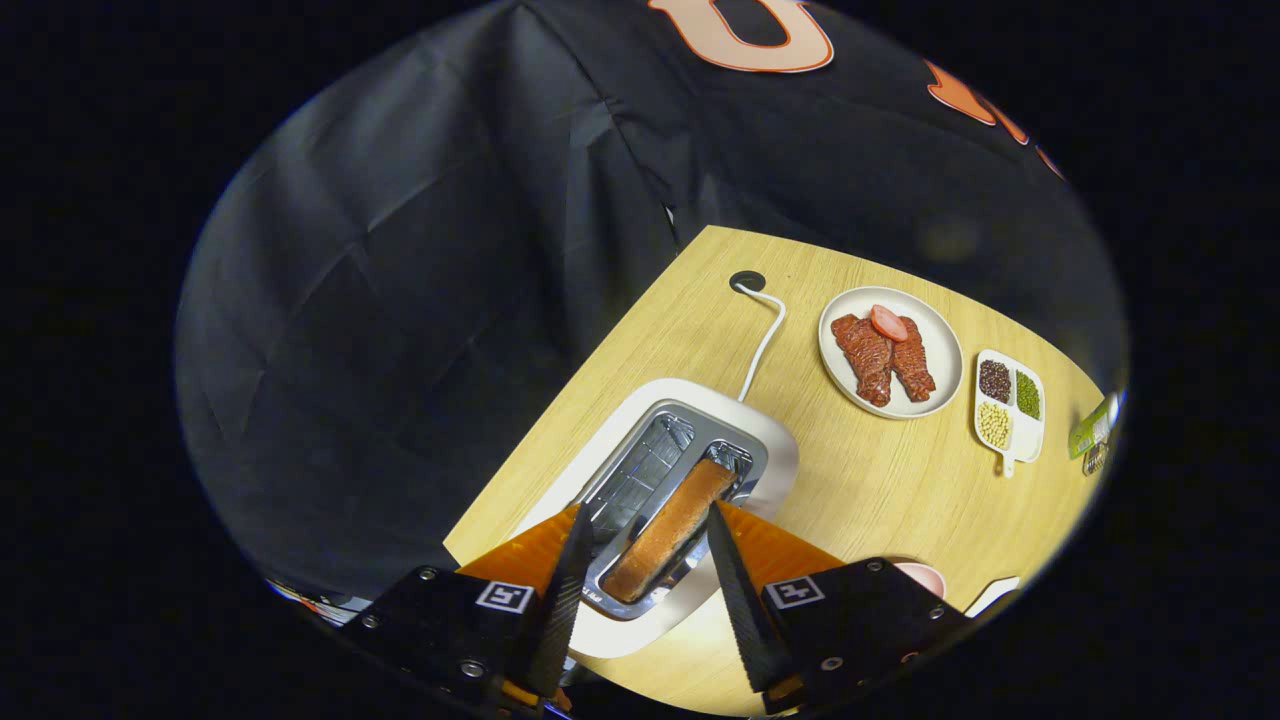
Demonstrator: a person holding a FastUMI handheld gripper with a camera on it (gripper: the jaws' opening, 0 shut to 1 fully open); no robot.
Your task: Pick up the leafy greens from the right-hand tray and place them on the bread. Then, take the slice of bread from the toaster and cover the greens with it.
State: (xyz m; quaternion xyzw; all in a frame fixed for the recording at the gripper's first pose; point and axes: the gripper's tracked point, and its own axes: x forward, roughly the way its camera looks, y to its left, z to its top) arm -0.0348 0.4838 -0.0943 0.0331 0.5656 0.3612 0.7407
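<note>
Gripper [640, 570] fingers wide, empty, straddling toaster [668, 500]. Bread slice [668, 530] between them, just ahead; long axis runs 1–7 o'clock.

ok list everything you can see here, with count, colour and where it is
toaster: one, white with a metal top, on the table just ahead of the fingers
bread slice: one, brown, standing in the toaster's right slot, between the fingers
cable: one, white, from the toaster to a dark hole in the table
plate: one, white, beyond the toaster
meat strips: two, reddish brown, on the plate
pink slice: one, on top of the meat
divided dish: one, white, beside the plate, holding dark, green and pale beans
table: one, light wood
gripper: one, open, fingers either side of the bread slice, not pressing on it
</note>
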